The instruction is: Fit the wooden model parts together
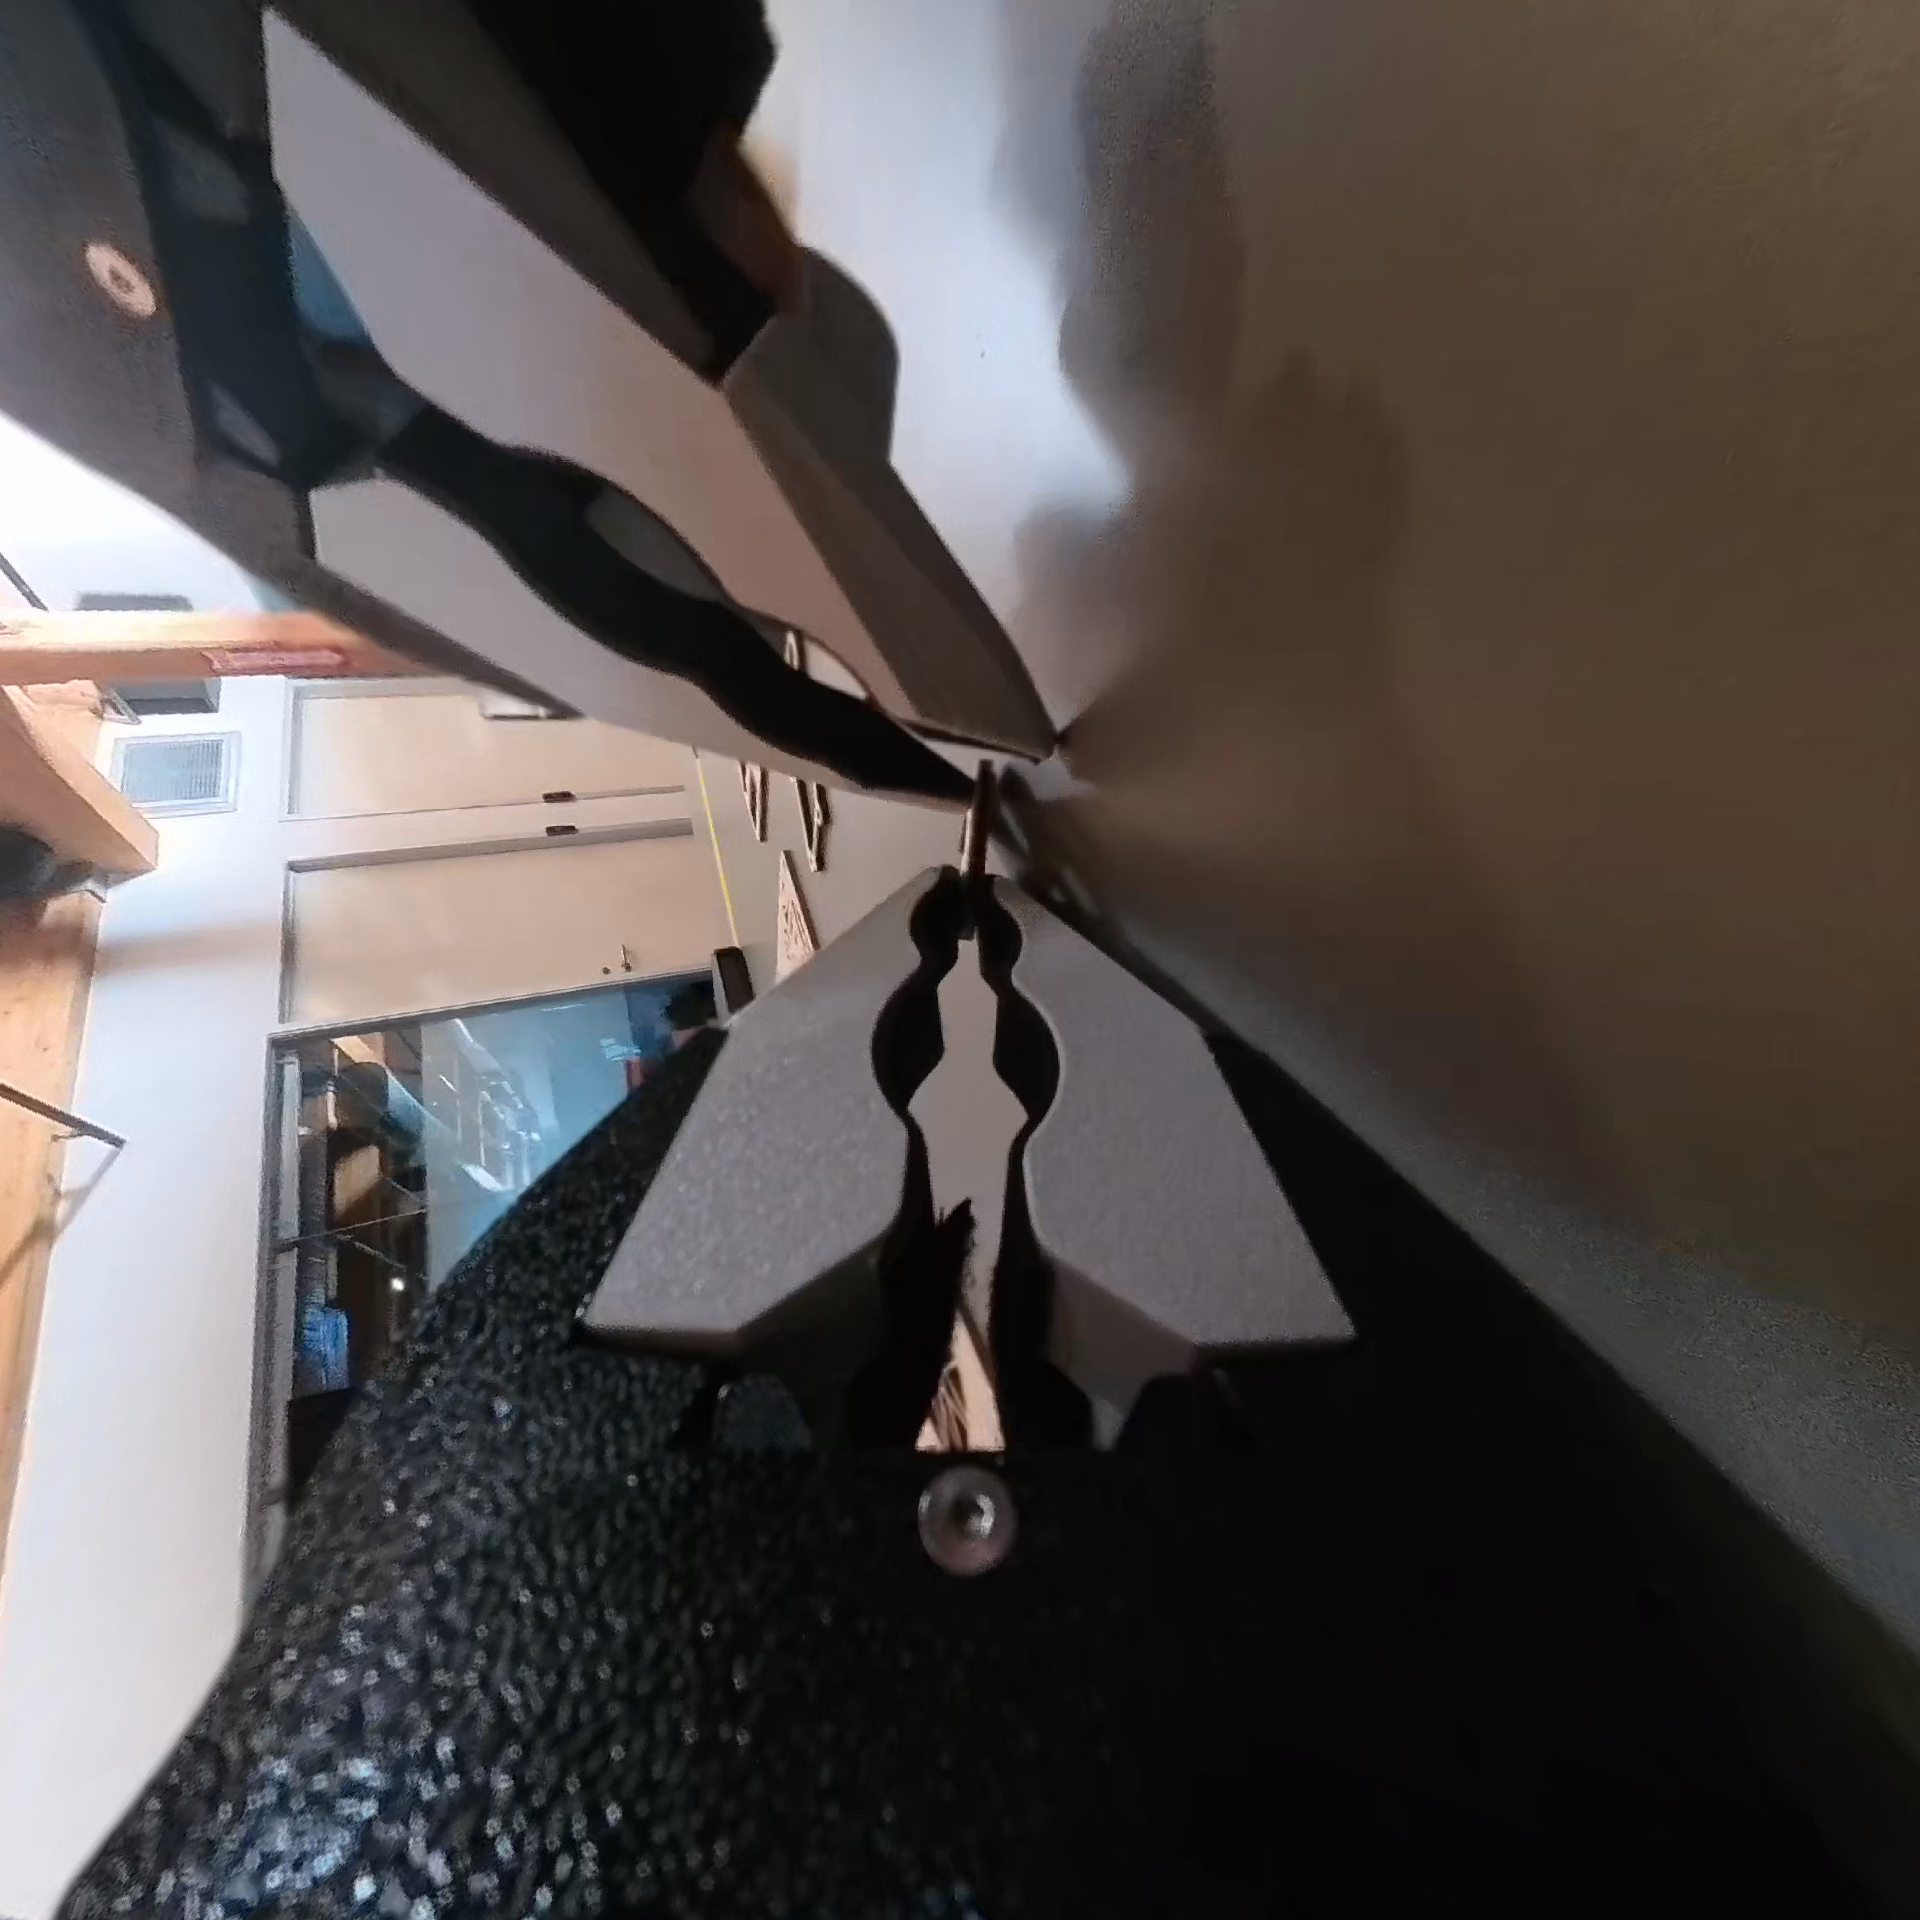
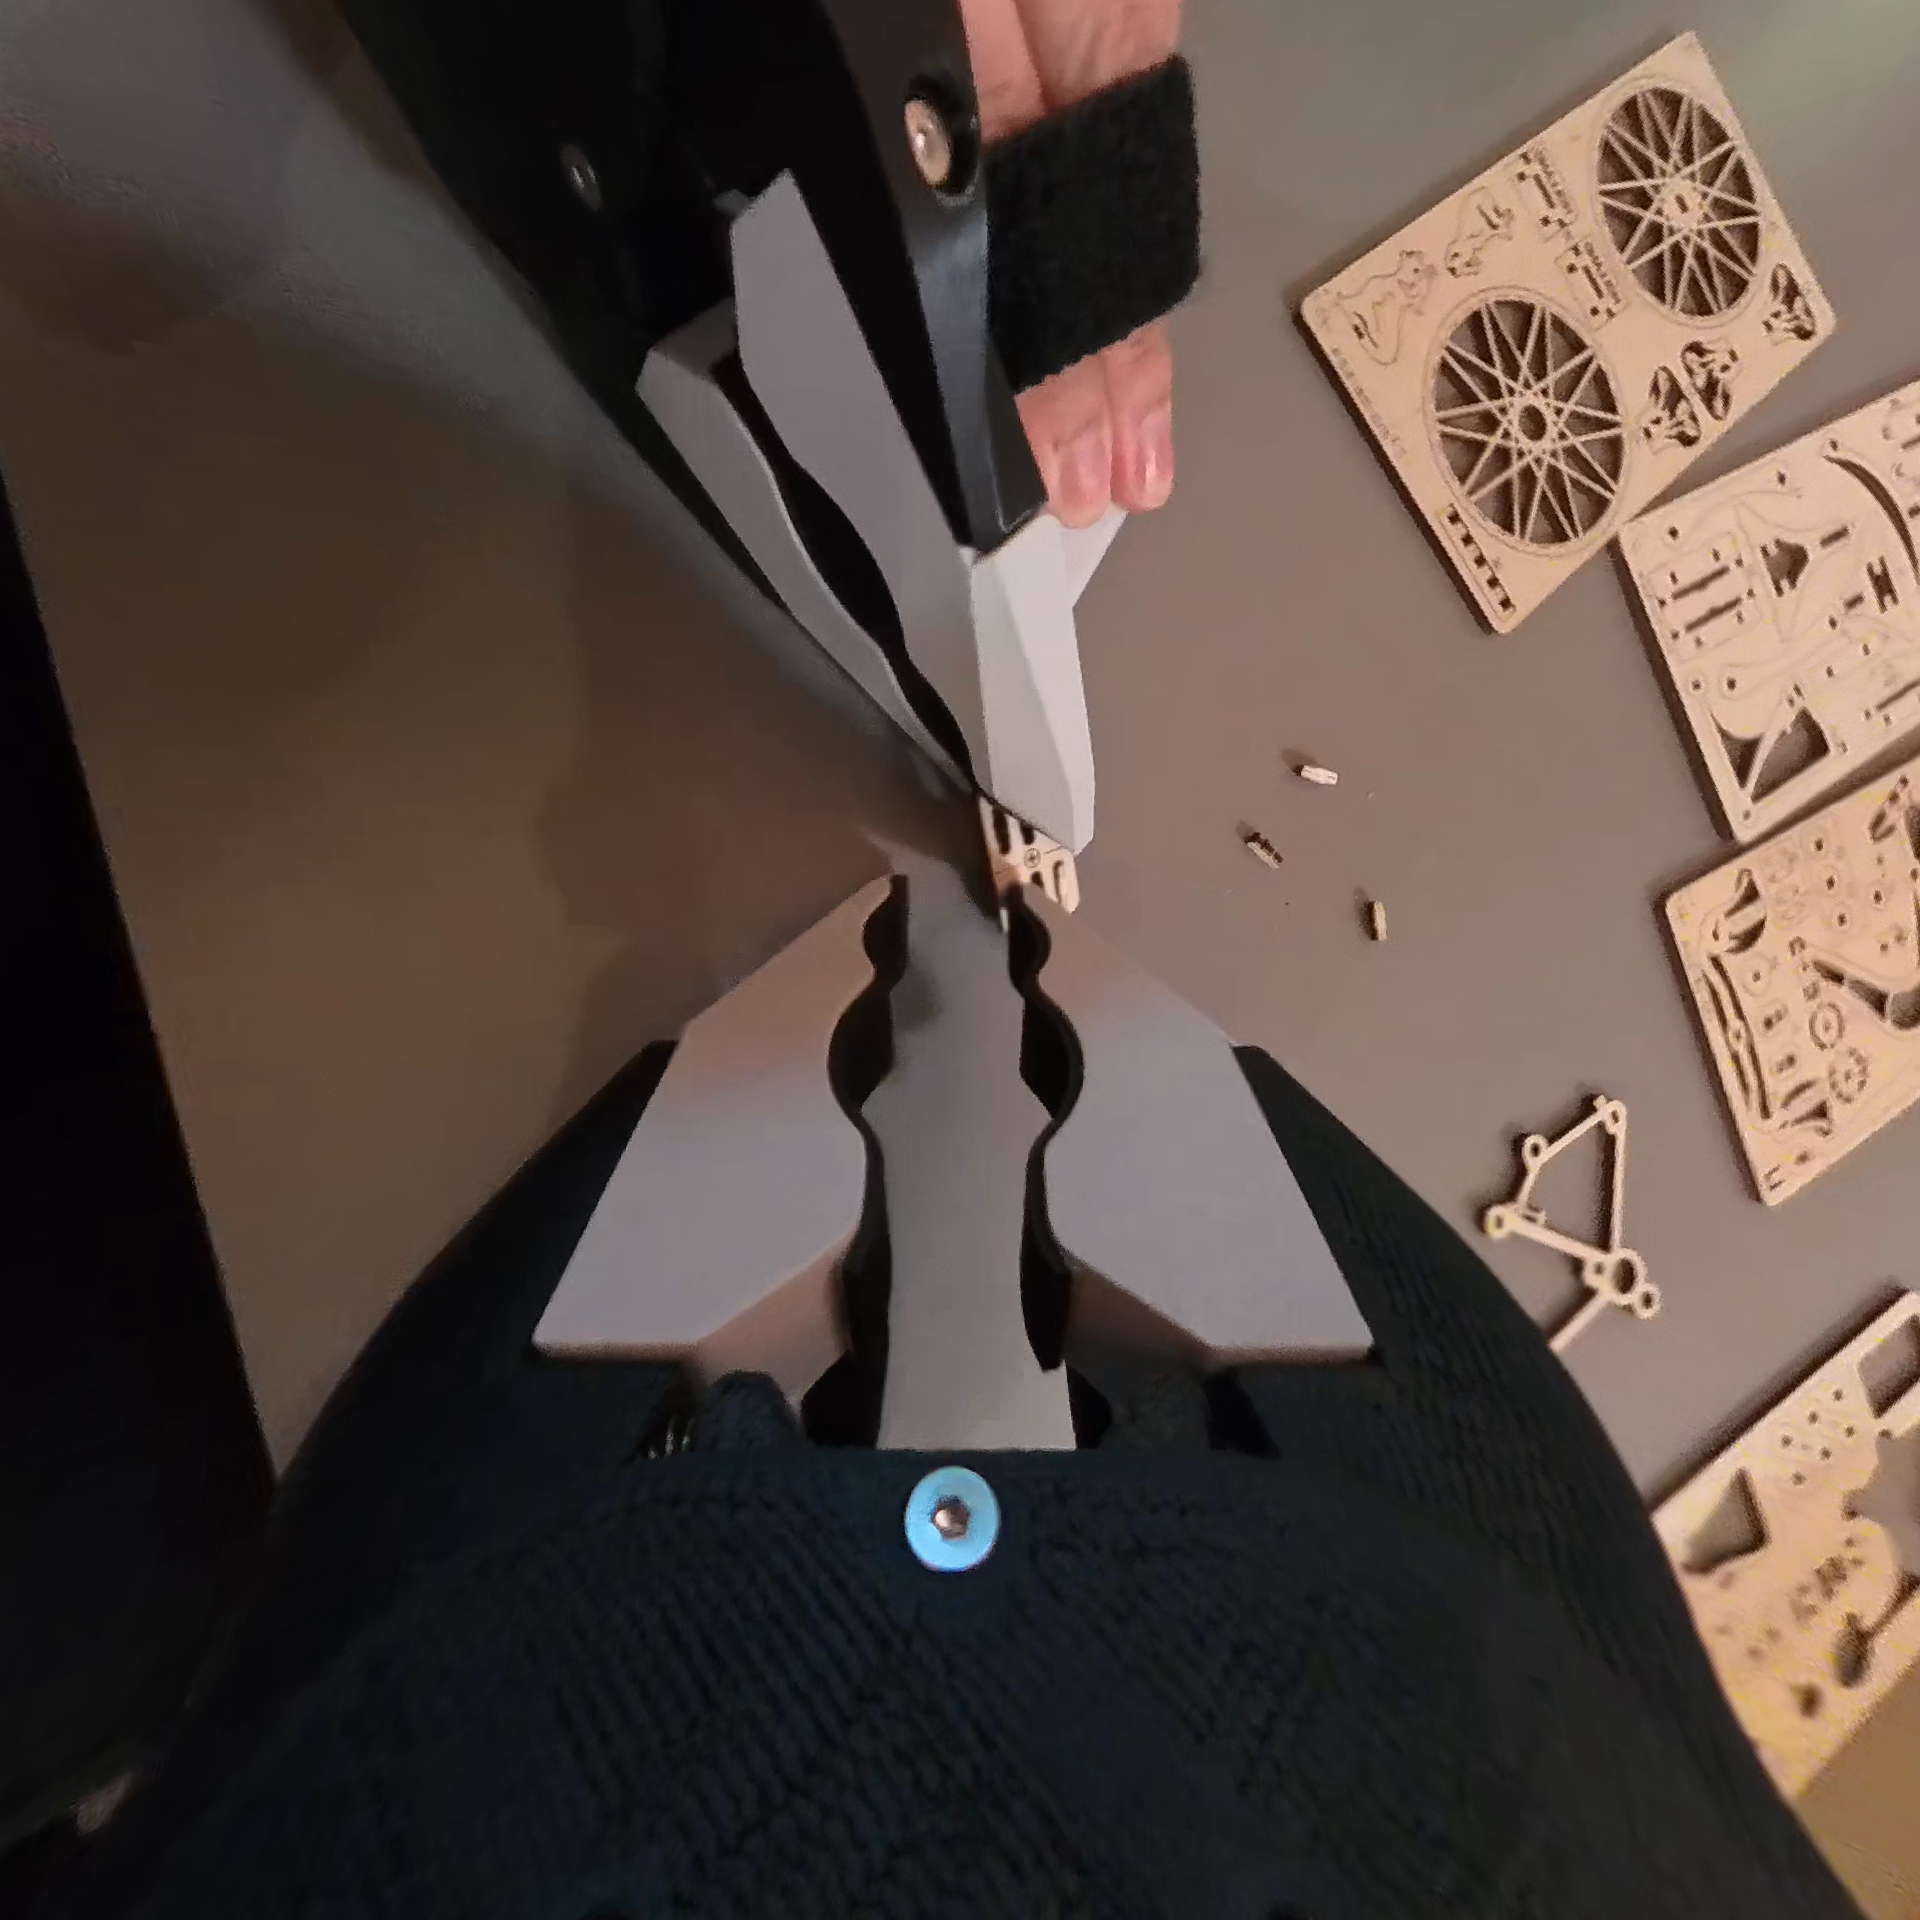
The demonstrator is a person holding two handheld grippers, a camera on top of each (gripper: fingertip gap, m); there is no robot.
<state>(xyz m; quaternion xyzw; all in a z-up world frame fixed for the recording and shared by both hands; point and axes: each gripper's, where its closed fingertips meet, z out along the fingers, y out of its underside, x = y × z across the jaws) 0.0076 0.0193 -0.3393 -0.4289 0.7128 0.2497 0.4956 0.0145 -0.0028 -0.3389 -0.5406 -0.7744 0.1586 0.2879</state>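
Above the grey table (image 2: 1247, 675), mid-surface, a small flat wooden part (image 2: 1023, 868) is pinched by the left gripper (image 2: 1023, 821); the right gripper (image 2: 951, 899), fingers narrowly apart, touches its edge. Thin and light, probably brittle: grip flat faces near the edge. Part sheets (image 2: 1569, 312) lie toward the right edge.

**Both grippers, tip to tip**

Left gripper (image 1: 971, 894): fingers nearly closed, pinching at the tips. Right gripper (image 2: 951, 894): fingers parted by a narrow gap. A hand (image 2: 1091, 281), strapped, grasps the left gripper's handle.
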